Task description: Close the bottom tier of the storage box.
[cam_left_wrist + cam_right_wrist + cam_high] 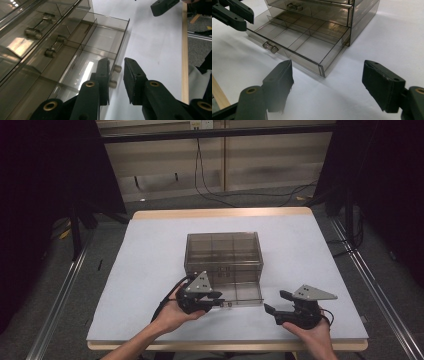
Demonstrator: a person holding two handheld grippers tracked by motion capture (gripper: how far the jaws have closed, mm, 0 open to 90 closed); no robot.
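Note:
A smoky clear plastic drawer cabinet (pixel 223 252) stands mid-table. Its bottom drawer (pixel 307 42) is pulled out toward me and holds nothing in its compartments. The drawer's handle (pixel 270 47) is a short bar on two pegs at the front wall. My left gripper (pixel 218 301) sits at the drawer's front left part. In the left gripper view the handle (pixel 117 68) lies just beyond the tips of my left gripper (pixel 116 61), whose jaws stand a narrow gap apart and press on nothing. My right gripper (pixel 275 301) rests to the drawer's right, wide open with nothing between its jaws.
A white mat (pixel 150 270) covers the wooden table, whose front edge (pixel 225 346) runs close under both hands. Upper drawers of the cabinet (pixel 37 30) are closed. Dark stands and cables lie on the floor behind the table.

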